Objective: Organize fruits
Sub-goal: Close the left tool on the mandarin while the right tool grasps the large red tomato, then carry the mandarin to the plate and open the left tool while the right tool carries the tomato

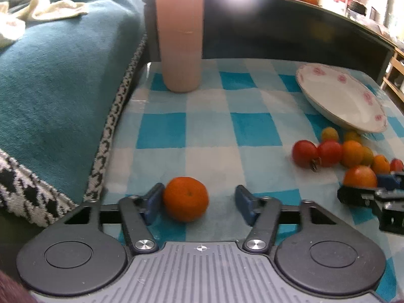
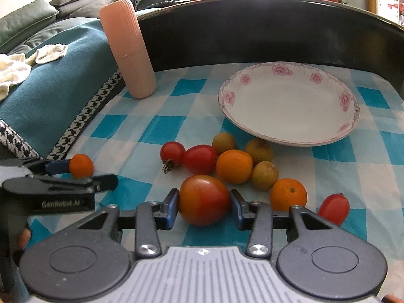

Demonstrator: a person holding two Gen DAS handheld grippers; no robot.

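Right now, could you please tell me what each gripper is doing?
Left gripper: open around the orange, one pad touching.
Right gripper: shut on the tomato.

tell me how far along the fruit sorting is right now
Done: nothing yet; the floral plate is empty. In hand: the right tongs are shut on a large tomato; the left tongs straddle a small orange, one pad touching, the other clear. Left: the pile on the checked cloth, including another orange and a red tomato.
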